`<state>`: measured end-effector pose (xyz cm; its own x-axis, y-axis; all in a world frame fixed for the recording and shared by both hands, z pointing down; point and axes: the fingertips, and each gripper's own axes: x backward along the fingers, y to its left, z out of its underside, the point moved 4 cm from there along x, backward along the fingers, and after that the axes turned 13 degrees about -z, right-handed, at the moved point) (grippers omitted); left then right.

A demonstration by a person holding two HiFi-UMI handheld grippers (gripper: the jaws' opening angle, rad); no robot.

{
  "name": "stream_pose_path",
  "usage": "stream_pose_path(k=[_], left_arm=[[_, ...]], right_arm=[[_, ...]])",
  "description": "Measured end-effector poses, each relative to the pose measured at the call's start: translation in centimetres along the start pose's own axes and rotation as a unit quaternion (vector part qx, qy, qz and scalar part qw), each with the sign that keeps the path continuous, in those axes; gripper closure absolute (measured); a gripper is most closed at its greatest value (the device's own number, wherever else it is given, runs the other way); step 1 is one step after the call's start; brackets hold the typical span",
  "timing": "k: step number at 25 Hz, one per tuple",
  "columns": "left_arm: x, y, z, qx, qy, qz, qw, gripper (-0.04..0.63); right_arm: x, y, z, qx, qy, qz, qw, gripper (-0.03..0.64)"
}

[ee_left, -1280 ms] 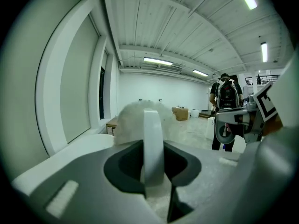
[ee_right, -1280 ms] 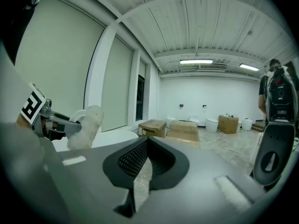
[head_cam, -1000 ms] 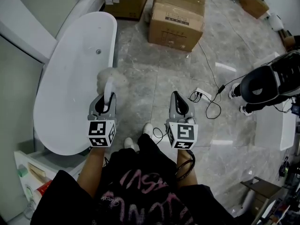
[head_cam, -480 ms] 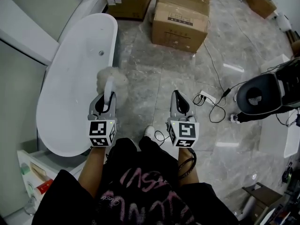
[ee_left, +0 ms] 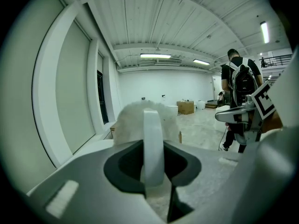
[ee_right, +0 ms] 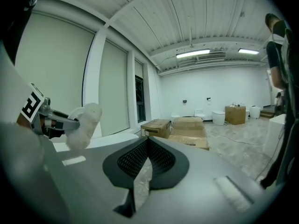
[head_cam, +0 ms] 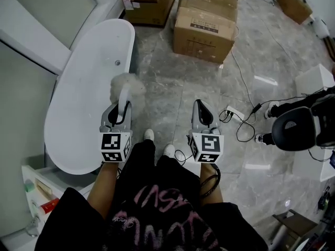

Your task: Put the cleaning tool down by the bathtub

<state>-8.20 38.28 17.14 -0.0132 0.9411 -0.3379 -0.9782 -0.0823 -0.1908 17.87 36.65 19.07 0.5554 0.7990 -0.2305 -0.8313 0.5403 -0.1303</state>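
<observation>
My left gripper (head_cam: 121, 109) is shut on the white handle of the cleaning tool (head_cam: 126, 87), a fluffy white pad that sticks out past the jaws. In the left gripper view the white handle (ee_left: 153, 146) stands upright between the jaws, with the fluffy head (ee_left: 129, 120) behind it. The tool hangs over the right rim of the white oval bathtub (head_cam: 78, 103), which lies to the left on the floor. My right gripper (head_cam: 201, 113) is shut with nothing in it, held over the marble floor. The right gripper view shows the tool's head (ee_right: 84, 125) at left.
Cardboard boxes (head_cam: 207, 20) stand on the floor beyond the tub. A power strip with black cables (head_cam: 235, 114) lies to the right. A person (head_cam: 306, 122) stands at the right edge. A white shelf with bottles (head_cam: 36, 195) sits at lower left.
I have stepped forward a little; the tub and boxes have shifted down in the view. Both grippers keep their pose and the tool stays in the left one. The person at right has moved.
</observation>
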Motion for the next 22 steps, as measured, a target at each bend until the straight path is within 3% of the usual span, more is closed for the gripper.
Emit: stream_pose_path(k=[12, 22], left_arm=[[-1.8, 0.7, -1.8, -0.002, -0.033, 0.001, 0.9995, 0.522], [-5.3, 2.0, -1.7, 0.012, -0.021, 0.003, 0.9997, 0.522]], right_arm=[[-1.4, -0.8, -1.3, 0.019, -0.012, 0.001, 1.0, 0.607], [-4.8, -1.8, -1.8, 0.022, 0.0, 0.001, 1.0, 0.609]])
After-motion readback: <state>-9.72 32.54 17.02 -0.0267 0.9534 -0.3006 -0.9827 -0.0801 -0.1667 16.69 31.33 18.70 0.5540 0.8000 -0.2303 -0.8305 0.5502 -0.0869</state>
